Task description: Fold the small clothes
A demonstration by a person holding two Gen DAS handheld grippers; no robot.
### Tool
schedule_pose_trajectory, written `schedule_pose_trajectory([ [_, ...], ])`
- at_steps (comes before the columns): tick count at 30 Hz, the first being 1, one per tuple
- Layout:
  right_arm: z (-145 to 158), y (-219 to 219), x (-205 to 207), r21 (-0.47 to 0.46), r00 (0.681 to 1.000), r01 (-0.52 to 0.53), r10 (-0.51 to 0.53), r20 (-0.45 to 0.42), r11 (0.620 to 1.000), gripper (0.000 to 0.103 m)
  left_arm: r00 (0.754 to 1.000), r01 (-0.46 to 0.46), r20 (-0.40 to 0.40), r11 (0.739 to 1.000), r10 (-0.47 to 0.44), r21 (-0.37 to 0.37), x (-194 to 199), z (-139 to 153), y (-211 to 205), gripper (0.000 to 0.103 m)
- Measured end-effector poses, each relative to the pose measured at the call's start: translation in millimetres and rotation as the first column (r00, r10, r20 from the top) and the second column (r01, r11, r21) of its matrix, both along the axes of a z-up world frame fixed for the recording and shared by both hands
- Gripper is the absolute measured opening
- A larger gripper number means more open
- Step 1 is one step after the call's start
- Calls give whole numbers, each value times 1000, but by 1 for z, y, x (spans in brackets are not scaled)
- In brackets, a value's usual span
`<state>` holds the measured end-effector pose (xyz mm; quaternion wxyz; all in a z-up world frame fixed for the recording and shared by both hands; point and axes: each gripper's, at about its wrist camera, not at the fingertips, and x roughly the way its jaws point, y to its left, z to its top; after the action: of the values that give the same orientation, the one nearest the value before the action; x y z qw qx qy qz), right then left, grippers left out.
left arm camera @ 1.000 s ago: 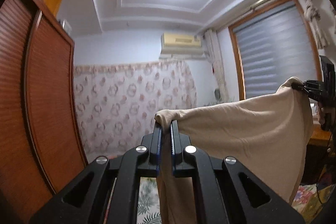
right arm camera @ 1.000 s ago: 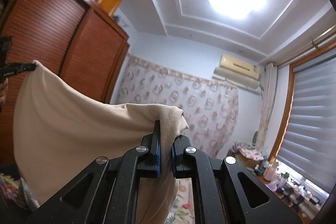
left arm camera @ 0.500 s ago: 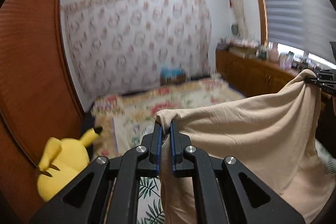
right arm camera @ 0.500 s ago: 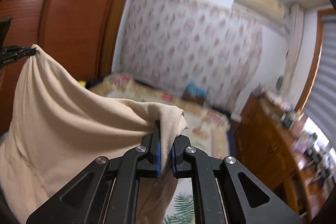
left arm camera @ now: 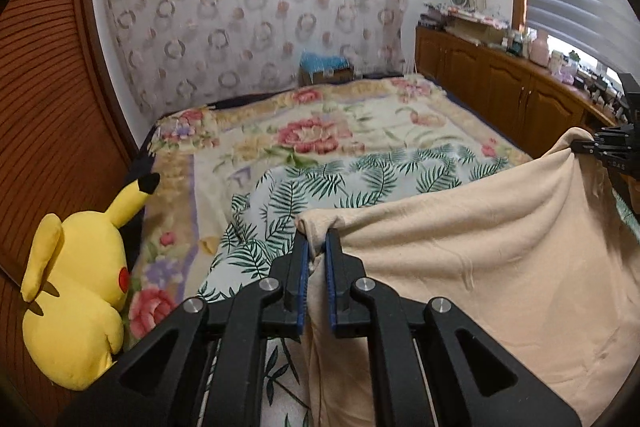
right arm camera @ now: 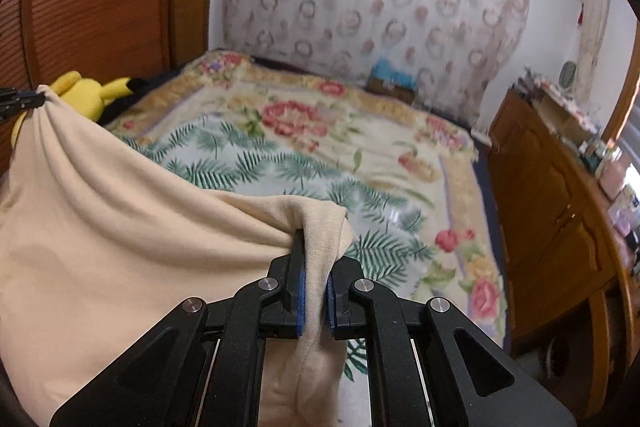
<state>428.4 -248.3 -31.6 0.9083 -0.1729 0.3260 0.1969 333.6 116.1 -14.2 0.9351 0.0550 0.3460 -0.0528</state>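
The bed fills most of what I see, covered by a flowered blanket with a leaf-print sheet lying over its near part. A wooden wardrobe stands along one side and a low cabinet along the other, under the window blind. A yellow plush toy sits at the bed's edge by the wardrobe.

Between my two hands hangs the beige garment, stretched out like a curtain above the leaf-print sheet, its lower part sagging out of view. My left tool is pressed together on one top corner of it, and my right tool is pinching the other corner, cloth bunched over its tip.

I judge this to be the laying-out step: the garment is held spread by two corners but is not yet flat. The next move calls for lowering both corners evenly onto the sheet, keeping the cloth taut so it lands smooth, before any fold begins.
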Motion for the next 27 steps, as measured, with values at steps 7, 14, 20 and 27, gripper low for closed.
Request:
schedule_pose_trajectory([
  [7,-17,0,12,-11,996,48,-49,-68,999,14,999,21,-45,999,-22,-29,-3,1,8,29],
  [14,8,-18,-28,44,996,67,-65,-62,997,39,996,42,-74,997,-46,-61,-57,-1,7,53],
  [20,9,-29,-83,108,991,37,-22,-133,993,39,990,39,-131,996,-49,-75,-103,-18,5,53],
  [27,-21,-36,-119,124,974,59,-30,-224,991,39,982,1,-187,995,-20,-102,-135,-34,5,53],
])
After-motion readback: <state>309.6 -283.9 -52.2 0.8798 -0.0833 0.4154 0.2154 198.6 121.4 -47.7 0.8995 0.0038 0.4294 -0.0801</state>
